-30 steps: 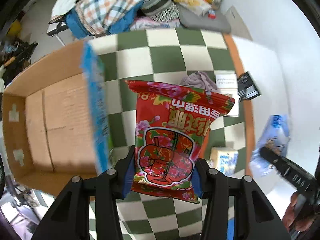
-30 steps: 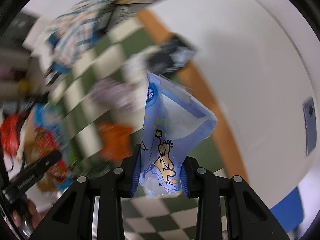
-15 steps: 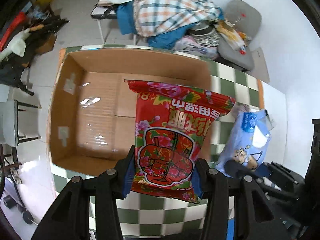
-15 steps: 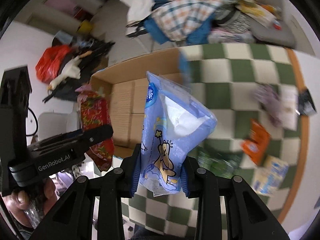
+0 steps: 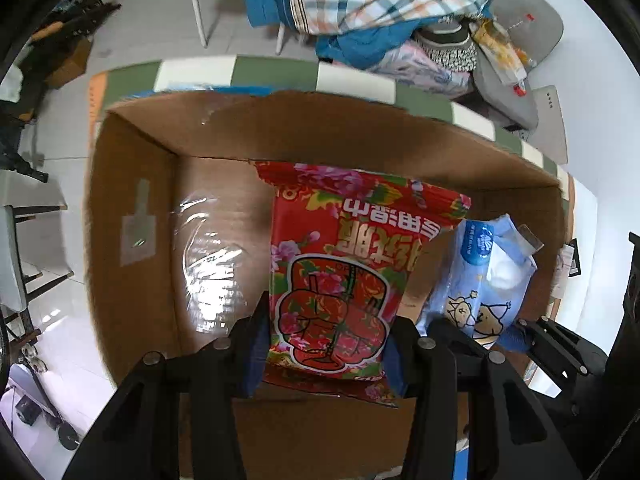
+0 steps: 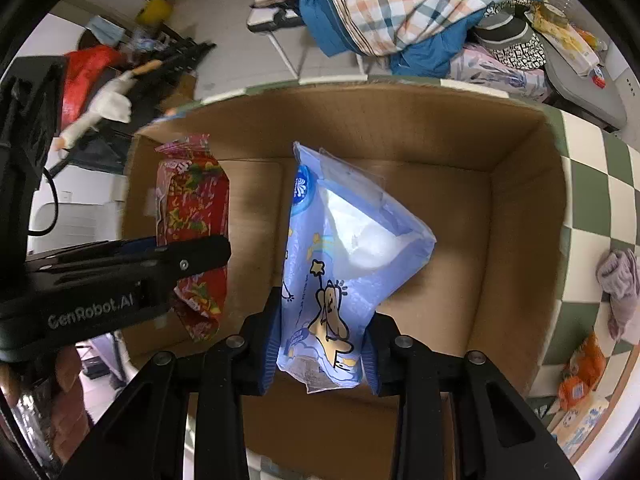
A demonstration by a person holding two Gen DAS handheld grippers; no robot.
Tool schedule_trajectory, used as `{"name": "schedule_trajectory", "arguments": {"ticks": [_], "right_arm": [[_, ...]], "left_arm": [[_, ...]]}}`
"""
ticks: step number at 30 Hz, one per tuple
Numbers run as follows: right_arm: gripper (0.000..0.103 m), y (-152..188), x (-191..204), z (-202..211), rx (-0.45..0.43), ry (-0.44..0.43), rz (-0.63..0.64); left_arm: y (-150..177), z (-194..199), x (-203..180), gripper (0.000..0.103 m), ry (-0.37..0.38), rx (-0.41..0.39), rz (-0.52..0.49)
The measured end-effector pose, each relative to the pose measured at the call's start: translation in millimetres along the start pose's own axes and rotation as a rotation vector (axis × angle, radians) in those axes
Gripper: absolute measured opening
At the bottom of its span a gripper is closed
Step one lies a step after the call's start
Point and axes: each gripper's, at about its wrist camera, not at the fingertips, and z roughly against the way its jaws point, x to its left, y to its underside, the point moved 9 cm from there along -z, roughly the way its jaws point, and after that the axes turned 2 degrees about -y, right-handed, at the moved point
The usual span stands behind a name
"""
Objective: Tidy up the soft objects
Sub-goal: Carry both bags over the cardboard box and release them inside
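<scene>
My left gripper [image 5: 324,344] is shut on a red flowered wipes pack [image 5: 340,272] and holds it upright over the open cardboard box [image 5: 132,208]. My right gripper [image 6: 320,356] is shut on a blue wipes pack with cartoon animals [image 6: 340,264], also held inside the box opening [image 6: 516,216]. In the left wrist view the blue pack [image 5: 484,280] hangs just right of the red one. In the right wrist view the red pack [image 6: 192,216] and left gripper [image 6: 188,260] are to the left. The box floor looks bare.
The box sits on a green-and-white checkered table [image 6: 592,184]. A purple cloth [image 6: 620,284], an orange packet [image 6: 584,368] and a tissue pack [image 6: 580,424] lie on the table right of the box. A pile of clothes [image 5: 380,4] rests on chairs behind.
Both grippers have swung from over the table to over the box and come down closer to it, each still holding its pack. The packs now hang side by side in the box opening.
</scene>
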Motion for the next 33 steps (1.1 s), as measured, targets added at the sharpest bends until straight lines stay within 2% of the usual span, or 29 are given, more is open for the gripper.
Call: {"name": "schedule_trajectory", "arguments": {"ticks": [6,7,10,12,13,14,16,17,19,21,22,28,33], "right_arm": [[0.042,-23,-3,-37,0.024,0.048,0.014],[0.048,-26,-4,-40,0.022,0.052,0.013],[0.061,-32,-5,-42,0.015,0.077,0.018],[0.069,-32,-5,-40,0.011,0.084,0.021],[0.077,-32,-6,-39,0.010,0.084,0.019],[0.079,-31,-6,-37,0.010,0.083,0.013],[0.083,-29,-8,-32,0.009,0.084,0.006],[0.089,-28,-9,-28,0.005,0.087,0.003],[0.095,-23,-11,-20,-0.002,0.098,-0.002],[0.098,-17,-12,-12,-0.009,0.104,-0.007],[0.103,-13,-14,-9,-0.012,0.111,-0.008],[0.103,15,-23,17,-0.047,0.202,-0.015],[0.103,39,-28,37,-0.083,0.260,-0.009]], "left_arm": [[-8,-18,5,0.045,0.005,0.034,-0.006],[-9,-18,5,0.046,0.016,0.036,-0.001],[-9,-17,7,0.058,0.023,0.038,-0.003],[-9,-10,6,0.074,0.001,0.014,-0.024],[-8,-7,6,0.079,-0.006,0.004,-0.029],[-8,-5,7,0.086,-0.011,-0.005,-0.031],[-5,2,9,0.087,-0.014,-0.028,-0.026],[-3,8,11,0.089,-0.023,-0.042,-0.021],[2,20,14,0.099,-0.041,-0.079,-0.017],[6,30,17,0.100,-0.064,-0.111,-0.017],[10,36,19,0.100,-0.078,-0.132,-0.018],[31,59,19,0.100,-0.153,-0.233,-0.026],[46,68,14,0.100,-0.193,-0.280,-0.038]]}}
